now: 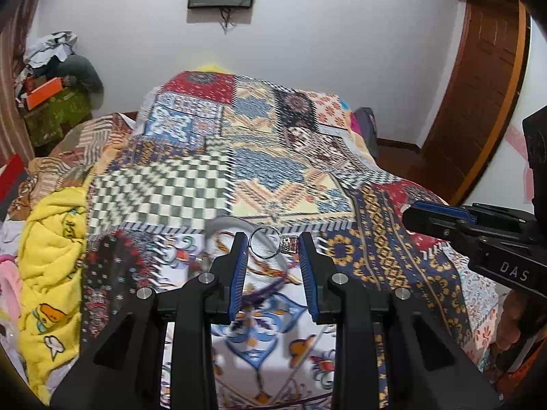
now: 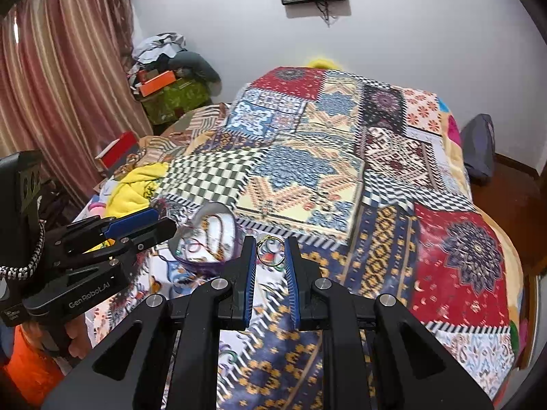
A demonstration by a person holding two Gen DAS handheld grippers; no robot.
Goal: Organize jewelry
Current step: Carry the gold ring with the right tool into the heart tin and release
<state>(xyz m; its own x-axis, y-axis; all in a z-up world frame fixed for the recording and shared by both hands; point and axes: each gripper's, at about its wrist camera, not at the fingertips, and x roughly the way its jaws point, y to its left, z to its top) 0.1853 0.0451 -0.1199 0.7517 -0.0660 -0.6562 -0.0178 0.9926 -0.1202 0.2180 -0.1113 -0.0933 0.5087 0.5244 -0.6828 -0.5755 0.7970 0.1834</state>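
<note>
Holding a silver ring (image 1: 272,246), the left gripper (image 1: 273,256) has its fingers clamped on it; the right gripper (image 2: 270,256) squeezes a gold ring (image 2: 271,252) above the bed (image 2: 444,239).

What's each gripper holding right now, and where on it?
Left gripper: a silver ring, pinched across its band, its stone setting against one pad. Right gripper: a thin gold ring, pinched across its band.
</note>
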